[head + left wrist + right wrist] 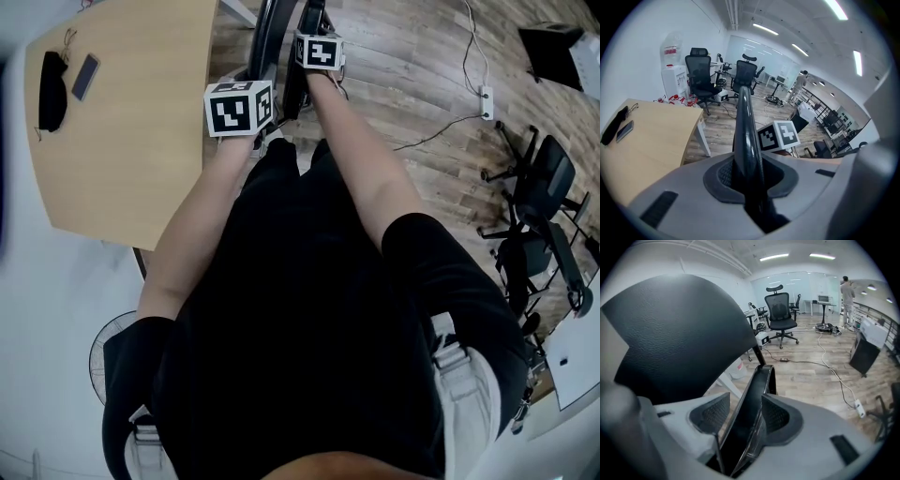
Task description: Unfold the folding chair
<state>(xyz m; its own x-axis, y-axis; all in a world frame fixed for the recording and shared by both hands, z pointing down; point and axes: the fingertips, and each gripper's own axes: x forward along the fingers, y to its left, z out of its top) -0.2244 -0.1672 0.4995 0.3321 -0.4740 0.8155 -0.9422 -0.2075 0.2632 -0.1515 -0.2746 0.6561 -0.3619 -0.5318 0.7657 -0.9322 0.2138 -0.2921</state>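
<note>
The folded black chair (274, 42) stands upright in front of me, at the top of the head view. My left gripper (748, 182) is shut on a glossy black tube of its frame (744, 126), which runs up between the jaws. Its marker cube (239, 108) shows beside the chair. My right gripper (744, 417) is open. A flat black chair part (752, 399) lies between its jaws, close to the right pad (776, 416), with a gap at the left pad (710, 416). The padded backrest (679, 333) fills the upper left of the right gripper view.
A wooden table (131, 141) stands at the left with a phone (85, 77) and a black item (52, 91) on it. Office chairs (539, 192) stand at the right, and a cable with a power strip (485, 98) lies on the wood floor. A person (847, 291) stands far off.
</note>
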